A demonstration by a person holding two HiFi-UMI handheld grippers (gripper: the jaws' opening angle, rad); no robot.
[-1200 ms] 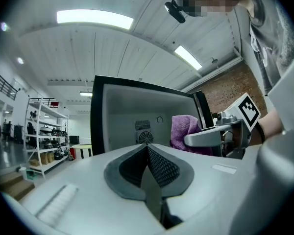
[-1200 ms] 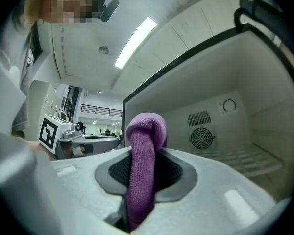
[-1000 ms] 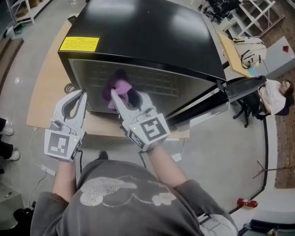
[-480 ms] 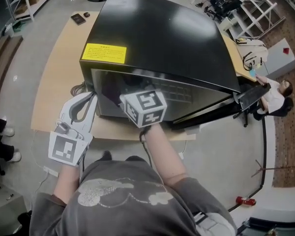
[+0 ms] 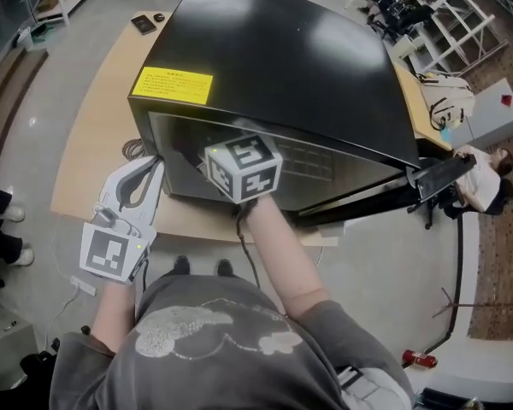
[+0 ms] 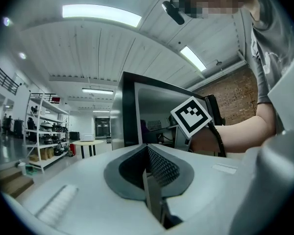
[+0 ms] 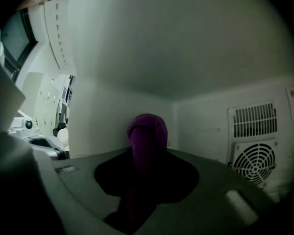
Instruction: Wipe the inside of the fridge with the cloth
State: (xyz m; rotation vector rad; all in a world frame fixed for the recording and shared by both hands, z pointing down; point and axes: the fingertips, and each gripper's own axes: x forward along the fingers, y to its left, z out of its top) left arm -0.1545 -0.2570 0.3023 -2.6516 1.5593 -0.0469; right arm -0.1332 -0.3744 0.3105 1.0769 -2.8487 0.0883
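Deep inside the black, glossy-topped fridge [image 5: 282, 58], the right gripper [image 7: 146, 166] has its jaws clamped on a bunched purple cloth [image 7: 148, 129]. The wad sticks out past the tips, and that suits wiping: soft fabric, not hard plastic, would meet the pale liner. In the right gripper view the cloth sits at centre frame, aimed at the back left corner of the cavity. Whether it touches a wall cannot be told.

In the lower left of the head view, the left gripper [image 6: 151, 170] hangs outside the cabinet, in front of the left part of the fridge's opening. Its jaws are pressed together with nothing between them. My guess is that it is parked there to leave the opening free.

The round white fan grille [image 7: 255, 161] and the slotted vent [image 7: 252, 119] above it fill the right of the back wall. They look likely to snag fabric, so strokes there call for care. The open fridge door [image 5: 436, 173] juts toward the right edge of the head view. The fridge rests on a light wooden tabletop [image 5: 94, 143] and carries a yellow rectangular warning label [image 5: 173, 84] at upper left. The reaching forearm fills part of the opening.
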